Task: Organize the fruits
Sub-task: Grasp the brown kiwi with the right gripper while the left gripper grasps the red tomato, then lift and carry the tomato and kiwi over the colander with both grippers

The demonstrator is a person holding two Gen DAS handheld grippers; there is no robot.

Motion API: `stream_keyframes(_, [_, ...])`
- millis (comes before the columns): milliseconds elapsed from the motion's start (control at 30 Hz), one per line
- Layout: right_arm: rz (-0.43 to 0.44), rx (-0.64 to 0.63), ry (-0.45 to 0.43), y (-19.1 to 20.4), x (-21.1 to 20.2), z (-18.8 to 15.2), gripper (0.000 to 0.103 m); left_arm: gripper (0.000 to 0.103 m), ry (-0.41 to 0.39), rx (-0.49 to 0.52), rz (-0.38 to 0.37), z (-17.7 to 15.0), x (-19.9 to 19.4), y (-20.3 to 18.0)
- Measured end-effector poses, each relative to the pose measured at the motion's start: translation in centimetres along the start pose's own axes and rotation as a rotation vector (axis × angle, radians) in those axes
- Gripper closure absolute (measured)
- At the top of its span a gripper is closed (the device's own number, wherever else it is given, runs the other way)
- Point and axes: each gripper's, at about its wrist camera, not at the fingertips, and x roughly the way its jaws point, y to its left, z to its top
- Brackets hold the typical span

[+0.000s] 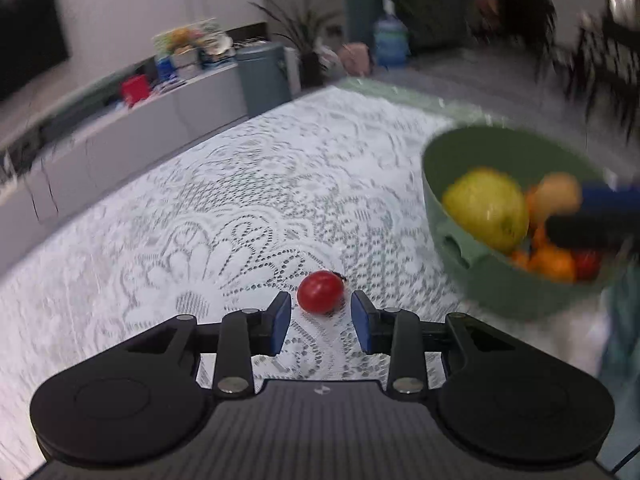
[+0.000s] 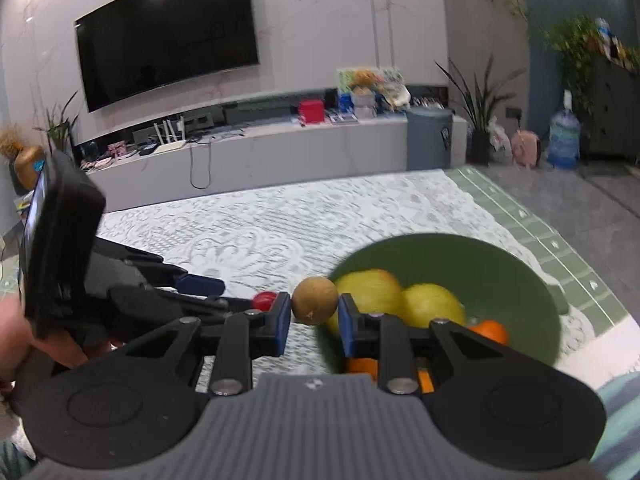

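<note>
A red cherry tomato [image 1: 320, 292] sits between the blue pads of my left gripper [image 1: 317, 306], which is shut on it just above the lace tablecloth [image 1: 240, 200]. From the right wrist view, the left gripper [image 2: 240, 294] carries the tomato [image 2: 264, 300] at the lower left. My right gripper [image 2: 315, 312] is shut on a small brown round fruit [image 2: 315, 300], held by the left rim of the green bowl [image 2: 460, 264]. The bowl [image 1: 520, 292] holds two yellow-green fruits [image 2: 372, 288] and several oranges [image 2: 490, 330]. The brown fruit [image 1: 560, 192] hangs over the bowl.
A long low grey cabinet [image 2: 280, 152] with clutter runs behind the table, under a wall television [image 2: 168, 36]. A grey bin [image 2: 430, 136], potted plants [image 2: 480, 120] and a blue water jug [image 2: 564, 140] stand on the floor beyond. A person's hand [image 2: 12, 340] grips the left tool.
</note>
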Motion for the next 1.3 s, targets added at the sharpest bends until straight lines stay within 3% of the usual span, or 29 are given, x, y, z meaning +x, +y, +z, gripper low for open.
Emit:
stream_keyframes(100, [-0.012,0.054,0.062,-2.3,0.3,0.5,0.080,0.060,0.035,0.136,0.035,0.2,1.3,-1.5])
stream_keyframes(267, [-0.083,0.062,0.141,-5.5,0.7,0.8,0.080,0.060,0.077,0.225,0.067,0.3,3.4,-2.3])
stream_keyframes(367, [-0.119,-0.020,0.173,-6.4,0.9,0.8,0.080,0.060,0.099,0.236,0.069,0.6,4.5,-2.2])
stream_keyframes(567, [0.048,0.083,0.278,-9.0,2.8,0.6,0.080,0.059,0.118,0.262,0.066,1.1,5.5,-2.2])
stream_keyframes(1300, [0.087,0.124,0.337,-8.9,6.2,0.1,0.080,0.067,0.125,0.220,0.041,1.5,6.8,-0.9])
